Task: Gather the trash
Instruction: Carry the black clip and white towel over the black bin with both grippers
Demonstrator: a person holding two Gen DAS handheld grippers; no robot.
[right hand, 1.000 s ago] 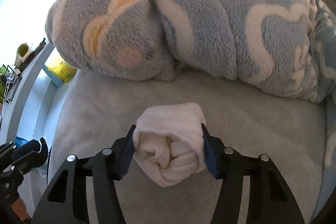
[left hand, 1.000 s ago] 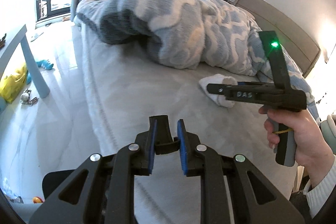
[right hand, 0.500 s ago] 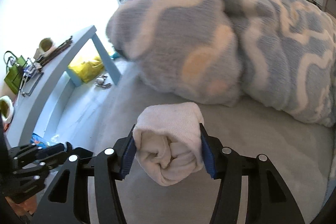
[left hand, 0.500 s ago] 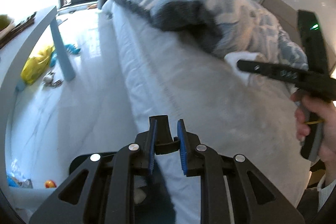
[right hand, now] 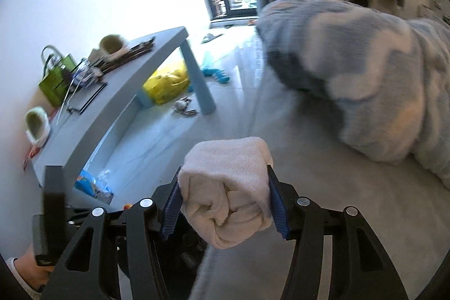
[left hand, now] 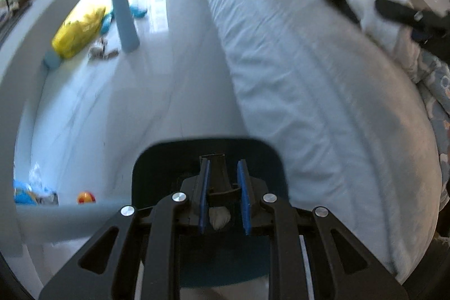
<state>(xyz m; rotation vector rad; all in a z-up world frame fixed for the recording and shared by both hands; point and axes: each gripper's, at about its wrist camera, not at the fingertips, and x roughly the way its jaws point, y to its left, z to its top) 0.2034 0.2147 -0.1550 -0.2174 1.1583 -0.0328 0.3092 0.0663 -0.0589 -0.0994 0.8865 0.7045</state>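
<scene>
Both grippers have swung off the bed toward the bin. The right gripper is clamped on the rolled cloth; the left gripper pinches a black handle. Next comes the drop into the bin.

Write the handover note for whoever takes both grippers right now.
Right gripper: shut on the rolled white cloth, lifted off the bed.
Left gripper: clamped on a black handle-like part, over the dark bin on the floor beside the bed; a pale wad shows below the jaws, apparently inside.
Done: cloth picked up.
Left: drop it in the bin. Likely still to collect: the blue wrapper by the low table and the small orange-yellow ball.
</scene>
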